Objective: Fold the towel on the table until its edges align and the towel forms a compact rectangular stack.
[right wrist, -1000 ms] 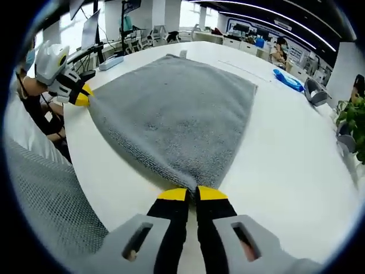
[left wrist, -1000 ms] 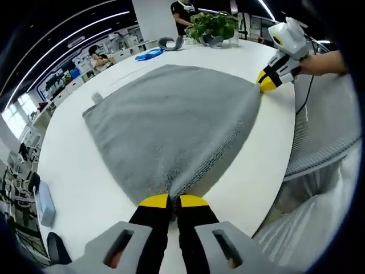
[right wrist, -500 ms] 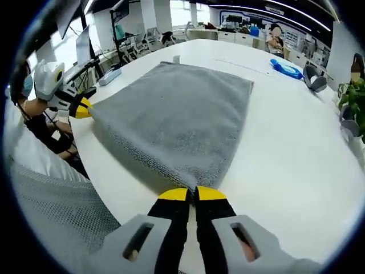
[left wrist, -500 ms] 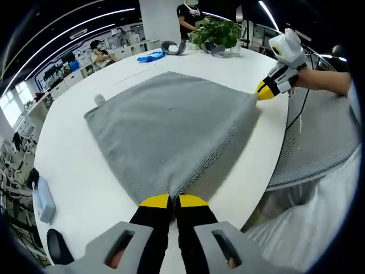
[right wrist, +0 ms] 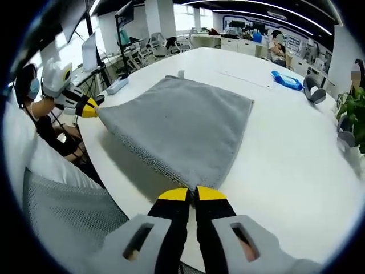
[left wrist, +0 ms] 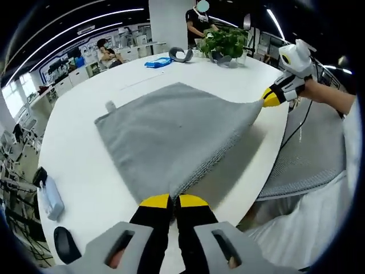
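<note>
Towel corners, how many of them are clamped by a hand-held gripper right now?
2. The left hand-held gripper pinches one near corner of the towel, the right hand-held gripper the other. The two far corners lie free on the table.

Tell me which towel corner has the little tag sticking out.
The far corner of the towel, lying flat on the table, opposite the right tongs. Neither pinched corner has the tag.

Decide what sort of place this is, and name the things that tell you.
Probably an open-plan office: rows of desks with a monitor, long ceiling strip lights, and a potted plant on the big white table.
</note>
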Available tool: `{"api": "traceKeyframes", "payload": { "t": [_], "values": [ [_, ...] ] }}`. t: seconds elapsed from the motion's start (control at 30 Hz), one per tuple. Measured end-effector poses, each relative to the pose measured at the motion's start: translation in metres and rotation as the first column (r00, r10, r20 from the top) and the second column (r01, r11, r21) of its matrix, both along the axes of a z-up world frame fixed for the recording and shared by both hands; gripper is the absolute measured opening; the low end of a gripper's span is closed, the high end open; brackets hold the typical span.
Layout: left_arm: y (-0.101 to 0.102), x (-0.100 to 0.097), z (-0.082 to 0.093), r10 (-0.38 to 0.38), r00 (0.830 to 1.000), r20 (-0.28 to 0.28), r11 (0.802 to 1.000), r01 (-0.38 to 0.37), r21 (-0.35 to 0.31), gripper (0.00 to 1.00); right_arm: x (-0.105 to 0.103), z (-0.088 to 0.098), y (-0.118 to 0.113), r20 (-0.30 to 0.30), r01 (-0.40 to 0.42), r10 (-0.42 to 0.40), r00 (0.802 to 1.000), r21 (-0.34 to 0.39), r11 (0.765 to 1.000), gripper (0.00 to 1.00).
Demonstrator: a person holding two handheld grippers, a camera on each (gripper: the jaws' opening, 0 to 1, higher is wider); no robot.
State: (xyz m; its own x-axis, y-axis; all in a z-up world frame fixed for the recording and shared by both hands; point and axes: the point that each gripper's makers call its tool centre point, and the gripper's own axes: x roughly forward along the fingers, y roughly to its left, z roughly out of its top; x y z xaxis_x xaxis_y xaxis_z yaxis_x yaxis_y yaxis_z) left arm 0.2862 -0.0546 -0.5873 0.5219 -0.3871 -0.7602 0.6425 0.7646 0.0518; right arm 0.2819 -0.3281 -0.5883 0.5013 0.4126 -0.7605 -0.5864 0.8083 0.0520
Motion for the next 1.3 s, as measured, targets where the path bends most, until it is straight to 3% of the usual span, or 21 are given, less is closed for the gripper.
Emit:
{"api": "traceKeyframes", "payload": {
  "t": [0.4,1.07,1.3],
  "values": [
    [0.001,-0.001,0.022,-0.007,1.0,0.001,1.0,0.007,-0.001,0.04,0.002,0.029,0.001,0.023,0.0,0.0,1.0,0.031,1.0,0.01],
    [0.001,-0.002,0.054,0.012,1.0,-0.001,0.999,-0.012,-0.035,0.04,0.002,0.071,0.002,0.103,-0.071,0.075,0.992,-0.043,0.997,0.01],
    [0.0,-0.005,0.067,-0.001,1.0,0.018,1.0,0.002,-0.018,0.04,0.001,0.083,0.0,0.111,-0.062,0.064,0.992,-0.025,0.998,0.01]
  ]
}}
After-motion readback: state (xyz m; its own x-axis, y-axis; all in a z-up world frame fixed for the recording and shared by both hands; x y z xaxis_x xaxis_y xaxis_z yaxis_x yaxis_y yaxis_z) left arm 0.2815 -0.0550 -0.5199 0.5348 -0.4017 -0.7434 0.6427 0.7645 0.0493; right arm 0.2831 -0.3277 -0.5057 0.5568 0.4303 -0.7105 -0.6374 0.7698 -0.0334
